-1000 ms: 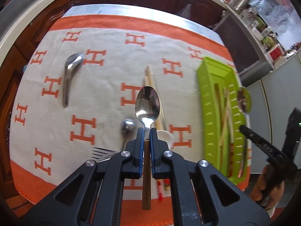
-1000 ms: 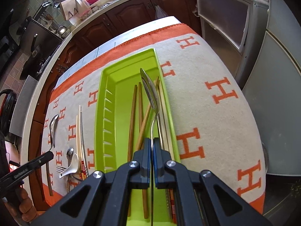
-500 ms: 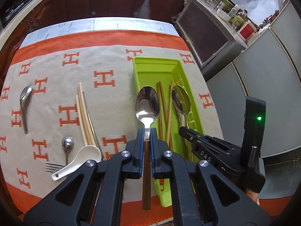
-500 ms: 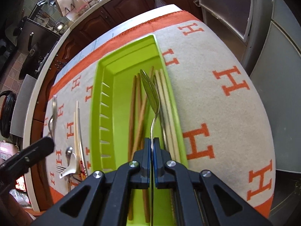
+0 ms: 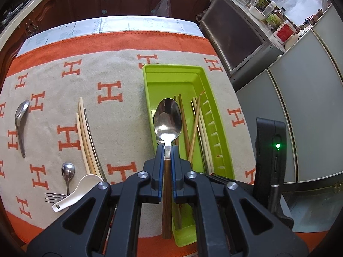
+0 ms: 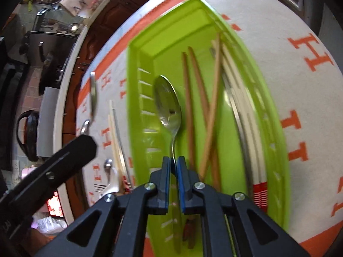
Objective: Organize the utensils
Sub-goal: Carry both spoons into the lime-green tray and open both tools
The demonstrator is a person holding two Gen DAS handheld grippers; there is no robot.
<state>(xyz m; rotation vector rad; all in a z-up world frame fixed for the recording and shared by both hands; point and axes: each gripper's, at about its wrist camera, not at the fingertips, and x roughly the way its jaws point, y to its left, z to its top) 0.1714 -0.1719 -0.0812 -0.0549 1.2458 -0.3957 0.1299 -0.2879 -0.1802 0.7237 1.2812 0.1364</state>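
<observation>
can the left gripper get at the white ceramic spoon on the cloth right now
Probably not yet. The left gripper is shut on a wooden-handled spoon held over the green tray. The white ceramic spoon lies uncovered on the cloth, so the way looks free once that spoon is dropped.

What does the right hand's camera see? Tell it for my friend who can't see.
The right gripper is opening around a metal spoon over the green tray. Wooden and white chopsticks lie in the tray, which sits on a cloth with orange H letters.
</observation>
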